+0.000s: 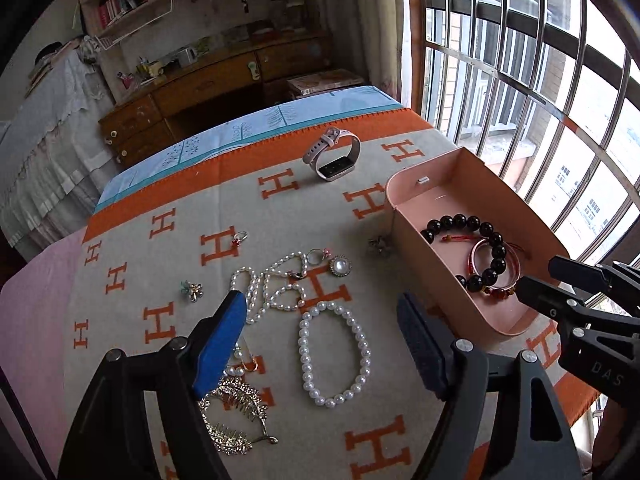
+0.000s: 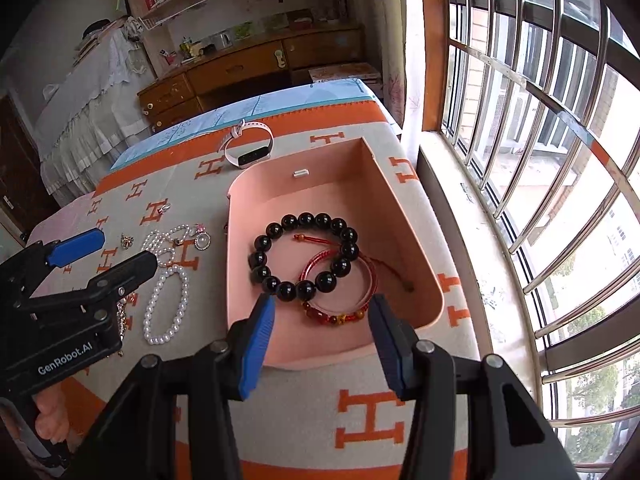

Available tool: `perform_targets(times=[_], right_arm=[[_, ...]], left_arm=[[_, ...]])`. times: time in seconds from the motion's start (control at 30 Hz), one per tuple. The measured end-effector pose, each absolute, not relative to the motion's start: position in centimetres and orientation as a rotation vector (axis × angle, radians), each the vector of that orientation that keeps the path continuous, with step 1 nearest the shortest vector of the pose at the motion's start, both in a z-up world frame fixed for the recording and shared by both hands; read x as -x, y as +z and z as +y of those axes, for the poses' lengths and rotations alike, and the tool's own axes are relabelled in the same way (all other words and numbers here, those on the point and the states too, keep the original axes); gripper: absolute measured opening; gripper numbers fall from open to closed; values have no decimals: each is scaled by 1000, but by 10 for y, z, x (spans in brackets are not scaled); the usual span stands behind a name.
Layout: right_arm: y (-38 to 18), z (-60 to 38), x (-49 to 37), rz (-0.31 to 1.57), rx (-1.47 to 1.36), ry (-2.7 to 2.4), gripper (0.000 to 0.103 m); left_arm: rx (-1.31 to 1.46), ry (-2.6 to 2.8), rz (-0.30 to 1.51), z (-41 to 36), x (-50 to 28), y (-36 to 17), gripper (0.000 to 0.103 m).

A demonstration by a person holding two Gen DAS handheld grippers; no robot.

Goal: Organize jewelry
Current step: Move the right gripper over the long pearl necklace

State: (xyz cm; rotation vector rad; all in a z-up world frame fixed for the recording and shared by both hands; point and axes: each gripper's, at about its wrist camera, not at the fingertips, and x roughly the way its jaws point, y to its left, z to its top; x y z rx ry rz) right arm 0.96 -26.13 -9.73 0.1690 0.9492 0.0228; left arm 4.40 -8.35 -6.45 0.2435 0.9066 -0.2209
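Both sets of jaws spread, empty. Lower left gripper (image 1: 320, 344) straight over pearl bracelet (image 1: 334, 354) on tabletop, pinch one side of the loop, lift toward pink box (image 2: 256, 184).

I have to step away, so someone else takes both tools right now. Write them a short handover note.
Left tool: open, empty, over the white pearl bracelet.
Right tool: open, empty, at the near rim of the pink box.
Done: black bead bracelet and red string bracelet lie in the box.
Left on the blanket: the white pearl bracelet, pearl necklace, gold leaf hair clip, round pearl brooch, two rings, flower charm, a small piece beside the box, and the pink watch at the far end.
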Motion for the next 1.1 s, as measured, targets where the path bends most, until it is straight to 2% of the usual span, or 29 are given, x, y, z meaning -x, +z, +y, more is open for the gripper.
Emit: perform_targets(times=[0.67,1.1], right_arm=[[-75,-204,-5,880,-99,109,50],[-67,-152,-25,859,-17,245,50]], left_arm=[[-149,-40,879,4,-21,-58,78],[-76,40,895,57,-33,-64,78]])
